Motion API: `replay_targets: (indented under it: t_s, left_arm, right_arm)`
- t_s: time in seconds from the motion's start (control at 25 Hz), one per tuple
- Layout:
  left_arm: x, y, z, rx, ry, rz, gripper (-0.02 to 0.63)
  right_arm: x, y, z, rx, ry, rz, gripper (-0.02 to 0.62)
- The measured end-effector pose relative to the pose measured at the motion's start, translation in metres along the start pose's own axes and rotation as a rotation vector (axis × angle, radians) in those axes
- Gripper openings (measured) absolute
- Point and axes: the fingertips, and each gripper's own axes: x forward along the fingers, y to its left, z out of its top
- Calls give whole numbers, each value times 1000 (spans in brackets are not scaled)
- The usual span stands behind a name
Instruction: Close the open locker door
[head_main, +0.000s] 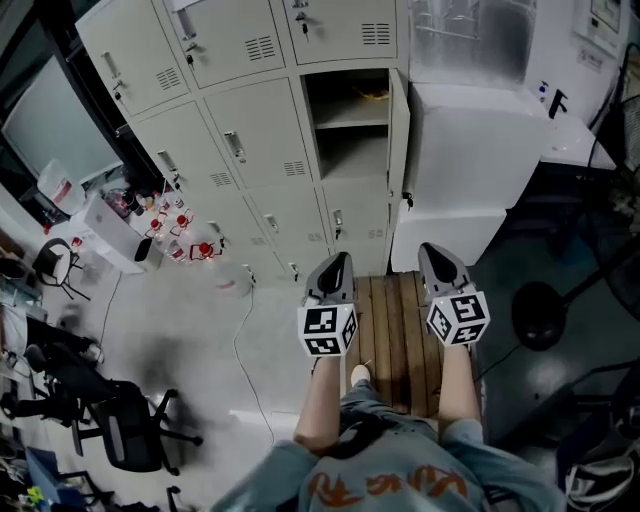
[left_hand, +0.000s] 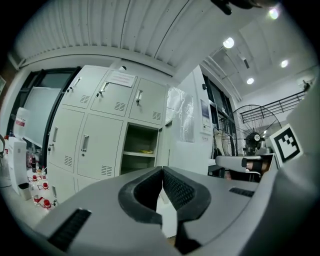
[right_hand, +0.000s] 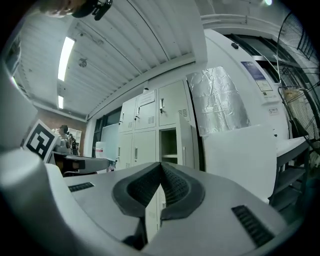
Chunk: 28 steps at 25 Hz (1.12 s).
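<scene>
The grey locker bank (head_main: 250, 150) stands ahead of me. One compartment (head_main: 348, 112) in the right column is open, with a shelf inside and something yellow on it. Its door (head_main: 399, 125) swings out to the right, seen nearly edge-on. My left gripper (head_main: 340, 262) and right gripper (head_main: 431, 250) hang side by side in front of the lockers, short of them and touching nothing. Both are shut with nothing between the jaws. The open compartment (left_hand: 139, 150) shows above the left gripper (left_hand: 162, 170). The door (right_hand: 187, 144) shows above the right gripper (right_hand: 160, 167).
A big white cabinet (head_main: 465, 150) stands right of the lockers, close to the open door. I stand on a wooden pallet (head_main: 395, 330). Red-capped bottles (head_main: 180, 225) and a white box sit on the floor at left, an office chair (head_main: 120, 425) nearer. A fan (left_hand: 256, 136) stands at right.
</scene>
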Motion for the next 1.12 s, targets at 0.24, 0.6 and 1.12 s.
replay_targets:
  t_s: [0.24, 0.6, 1.12]
  left_arm:
    - [68, 26, 7, -30, -17, -41, 20]
    - [141, 52, 4, -47, -12, -100, 20]
    - [170, 79, -10, -71, -8, -91, 20]
  right_arm:
    - [56, -26, 8, -33, -2, -27, -2]
    - [119, -58, 4, -9, -17, -65, -2]
    - [161, -72, -3, 4, -20, 37, 94]
